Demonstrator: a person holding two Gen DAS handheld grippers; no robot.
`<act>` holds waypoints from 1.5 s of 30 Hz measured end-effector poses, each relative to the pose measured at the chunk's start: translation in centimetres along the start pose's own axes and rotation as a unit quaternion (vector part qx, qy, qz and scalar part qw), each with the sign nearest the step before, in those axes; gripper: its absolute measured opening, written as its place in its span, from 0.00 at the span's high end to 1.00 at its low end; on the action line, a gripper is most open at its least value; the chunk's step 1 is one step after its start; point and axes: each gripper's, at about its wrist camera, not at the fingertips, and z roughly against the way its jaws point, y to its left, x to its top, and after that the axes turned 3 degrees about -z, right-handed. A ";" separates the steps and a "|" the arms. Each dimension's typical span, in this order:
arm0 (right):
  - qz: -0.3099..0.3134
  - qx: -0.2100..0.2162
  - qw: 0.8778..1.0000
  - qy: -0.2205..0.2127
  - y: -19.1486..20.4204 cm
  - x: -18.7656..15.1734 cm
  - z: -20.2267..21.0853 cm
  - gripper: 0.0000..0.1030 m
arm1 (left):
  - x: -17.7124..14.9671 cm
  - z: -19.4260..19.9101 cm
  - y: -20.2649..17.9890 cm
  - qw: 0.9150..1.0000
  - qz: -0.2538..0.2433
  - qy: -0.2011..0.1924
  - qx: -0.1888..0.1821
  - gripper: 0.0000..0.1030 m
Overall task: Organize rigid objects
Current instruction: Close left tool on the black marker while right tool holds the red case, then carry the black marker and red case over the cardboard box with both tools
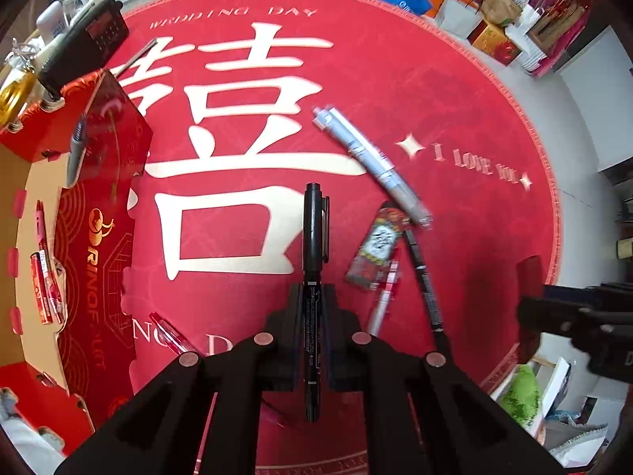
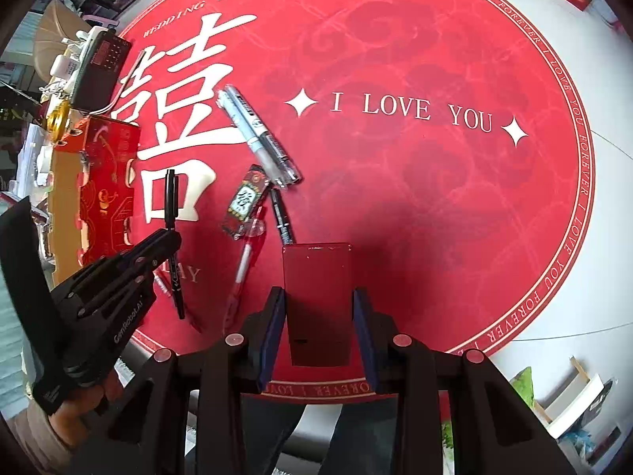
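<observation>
My left gripper [image 1: 312,301] is shut on a black marker pen [image 1: 314,245] and holds it above the red round mat [image 1: 455,91]; the pen points away from me. The same gripper [image 2: 166,237] and pen [image 2: 171,206] show at the left of the right wrist view. My right gripper [image 2: 318,312] is shut on a dark red flat box [image 2: 316,297]. On the mat lie silver-white pens [image 1: 372,158], a red charm packet [image 1: 376,249], a black pen [image 1: 427,289] and a clear red pen [image 1: 383,297]. An open red gift box [image 1: 95,237] with pens inside stands at the left.
A black radio [image 1: 87,47], bottles and a gold lid [image 1: 16,91] stand behind the gift box. Gift bags and boxes [image 1: 494,19] crowd the far right. Another red pen [image 1: 174,332] lies by the box's flap. White floor surrounds the mat.
</observation>
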 end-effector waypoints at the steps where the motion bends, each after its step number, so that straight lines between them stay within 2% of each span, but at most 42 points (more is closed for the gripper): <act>1: 0.002 -0.001 1.000 -0.002 0.4 -0.1 0.4 0.65 | 0.0 0.3 -0.5 1.000 0.000 -0.001 -0.001 0.91; 4: 0.011 -0.001 1.000 -0.007 1.3 -0.2 1.4 0.65 | -0.4 2.2 -1.4 1.000 0.002 -0.006 -0.007 0.91; 5: 0.015 -0.002 1.000 -0.010 1.9 -0.3 1.8 0.65 | -1.3 3.2 0.2 1.000 0.004 -0.009 -0.010 0.91; 6: 0.022 -0.003 1.000 -0.013 2.4 -0.3 2.3 0.65 | -1.5 4.3 0.1 1.000 0.007 -0.015 -0.013 0.91; 10: 0.049 -0.002 0.999 -0.025 5.1 -0.4 4.0 0.65 | -1.0 4.3 1.8 0.999 0.019 -0.032 -0.012 0.91; 20: 0.111 0.005 0.993 -0.046 12.3 -1.4 7.6 0.65 | -1.4 11.1 6.8 0.993 0.077 -0.080 0.032 0.91; 28: 0.186 0.012 0.980 -0.067 20.3 -2.4 9.9 0.65 | -3.2 15.5 11.9 0.985 0.119 -0.102 0.070 0.91; 38: 0.252 0.020 0.963 -0.089 28.7 -3.1 11.9 0.65 | -5.4 19.0 16.9 0.977 0.147 -0.113 0.103 0.91; 45: 0.253 0.023 0.963 -0.089 30.7 -2.7 12.3 0.65 | -5.9 19.9 19.2 0.974 0.160 -0.119 0.106 0.91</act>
